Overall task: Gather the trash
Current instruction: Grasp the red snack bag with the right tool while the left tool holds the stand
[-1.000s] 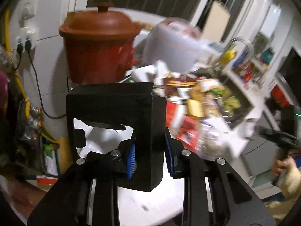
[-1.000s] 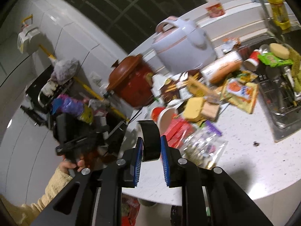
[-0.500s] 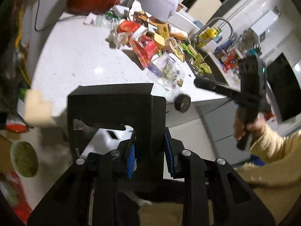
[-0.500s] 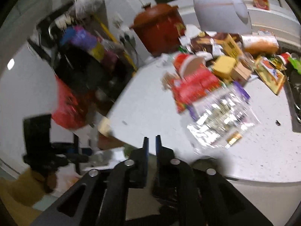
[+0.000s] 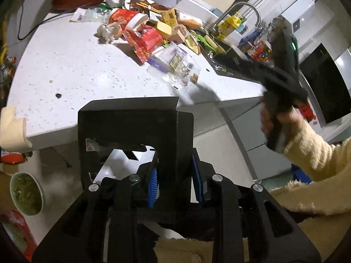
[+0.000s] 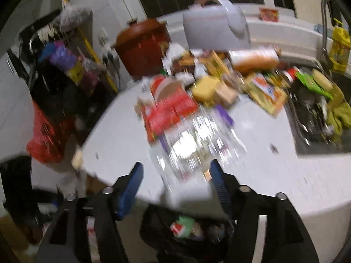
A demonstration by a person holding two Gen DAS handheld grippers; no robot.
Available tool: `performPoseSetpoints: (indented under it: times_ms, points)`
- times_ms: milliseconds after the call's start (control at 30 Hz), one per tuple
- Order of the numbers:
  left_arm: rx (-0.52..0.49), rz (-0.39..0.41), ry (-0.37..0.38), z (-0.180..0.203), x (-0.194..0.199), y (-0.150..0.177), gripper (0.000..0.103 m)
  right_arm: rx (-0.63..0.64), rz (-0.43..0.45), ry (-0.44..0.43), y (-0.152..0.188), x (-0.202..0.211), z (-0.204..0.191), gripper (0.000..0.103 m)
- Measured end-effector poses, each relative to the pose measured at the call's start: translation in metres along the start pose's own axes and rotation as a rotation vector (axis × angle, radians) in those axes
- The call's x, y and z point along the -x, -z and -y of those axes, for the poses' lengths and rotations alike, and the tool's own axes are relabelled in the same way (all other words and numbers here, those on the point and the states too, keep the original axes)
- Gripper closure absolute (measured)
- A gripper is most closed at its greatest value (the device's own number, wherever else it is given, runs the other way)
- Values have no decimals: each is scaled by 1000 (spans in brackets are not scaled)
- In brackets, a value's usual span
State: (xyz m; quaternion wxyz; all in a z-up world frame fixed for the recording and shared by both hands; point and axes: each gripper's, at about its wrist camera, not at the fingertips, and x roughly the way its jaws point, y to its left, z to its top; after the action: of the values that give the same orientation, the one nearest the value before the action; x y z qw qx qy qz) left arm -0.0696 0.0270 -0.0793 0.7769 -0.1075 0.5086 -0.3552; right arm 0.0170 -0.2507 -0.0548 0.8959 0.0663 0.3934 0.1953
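The left tool (image 5: 175, 180) is clamped on a black box-shaped frame (image 5: 136, 131), its blue pads pressing either side of the frame's right-hand wall, held just off the rounded edge of a white speckled surface (image 5: 76, 70). The right tool (image 6: 176, 186) has its blue-padded fingers spread and still parting, with nothing between them; it hangs over the surface's edge, above a black trash bag (image 6: 186, 236) that already holds some wrappers. In the left view, the person's right hand (image 5: 276, 122), in a cream fuzzy sleeve (image 5: 313, 153), grips the handle of that right tool. The trash to be gathered lies in a heap toward the back of the surface: a crinkled clear plastic bag (image 6: 197, 140) nearest the edge, a red packet (image 5: 147, 41) beside it, a red and white paper cup (image 5: 127, 19), and yellow cartons (image 6: 205, 88). Behind the heap stand a red-brown lidded pot (image 6: 142, 46) and a white rice cooker (image 6: 215, 24). A sink (image 6: 316, 118) full of items lies to the right.
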Motion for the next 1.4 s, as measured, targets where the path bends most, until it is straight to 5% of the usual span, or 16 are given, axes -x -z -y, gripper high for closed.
performPoseSetpoints:
  times_ms: [100,200,367,533,600,633,667,767,833,1167,1267,1400]
  points:
    - [-5,0,0,4,-3,1,77,15,2,37,-27,-35,-14,31]
    - [-10,11,3,9,0,2,77,-128,-52,-14,-51,-77,-10,31]
    - [9,36,1,9,8,9,77,-279,-150,74,-59,-118,-2,22]
    - [26,62,-10,7,17,13,77,-455,-133,74,-65,-136,7,14]
    - [28,70,-15,5,19,14,77,-448,-151,80,-68,-147,6,24]
    - [29,71,-17,4,19,13,77,-460,-175,57,-67,-155,8,46]
    - [28,74,-21,4,21,13,77,-488,-173,17,-67,-158,11,50]
    - [29,80,-22,3,24,14,77,-490,-146,-23,-71,-149,12,77]
    - [28,81,-24,0,24,13,77,-476,-142,-48,-72,-140,10,81]
    - [11,59,-16,0,23,11,77,-363,-84,-178,-68,-52,-8,84]
    - [9,28,-29,0,20,18,77,-251,-124,-229,-50,-14,-25,84]
    - [45,-54,-56,-11,5,39,77,-93,-228,-192,-8,15,-45,84]
